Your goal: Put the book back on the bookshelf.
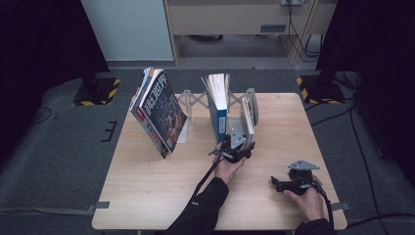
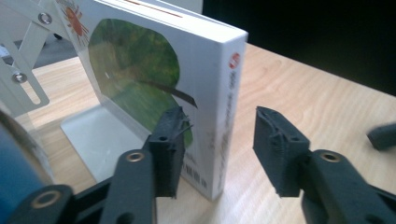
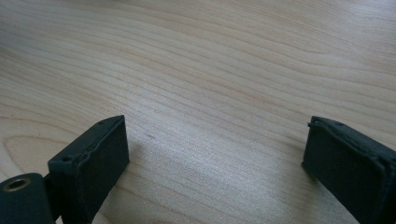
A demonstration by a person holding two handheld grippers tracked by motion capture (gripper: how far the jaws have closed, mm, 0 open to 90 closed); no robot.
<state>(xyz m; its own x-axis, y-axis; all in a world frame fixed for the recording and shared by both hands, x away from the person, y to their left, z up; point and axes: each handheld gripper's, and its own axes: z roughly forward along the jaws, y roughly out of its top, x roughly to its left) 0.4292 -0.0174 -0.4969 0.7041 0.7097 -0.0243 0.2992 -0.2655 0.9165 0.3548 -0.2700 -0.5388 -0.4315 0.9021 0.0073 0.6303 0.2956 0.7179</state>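
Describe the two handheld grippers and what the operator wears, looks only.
Both grippers, left gripper and right gripper, are black with two blocky jaws and brass-coloured pivot bushings. The right carries a grey three-cornered plate. A black cable trails from the left one. Sleeves are black.

A lab-like recording room: dark curtains, hazard-striped stand bases [image 1: 319, 88] on grey carpet, cables trailing round one wooden bench [image 1: 147, 186].

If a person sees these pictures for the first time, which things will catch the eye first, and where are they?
The colourful magazine leaning steeply at the left end of the grey expandable book rack stands out first. Next comes the upright blue-spined book in the rack's middle. Just right of it, the left gripper has its jaws open around the spine of a white book with a green leaf cover.
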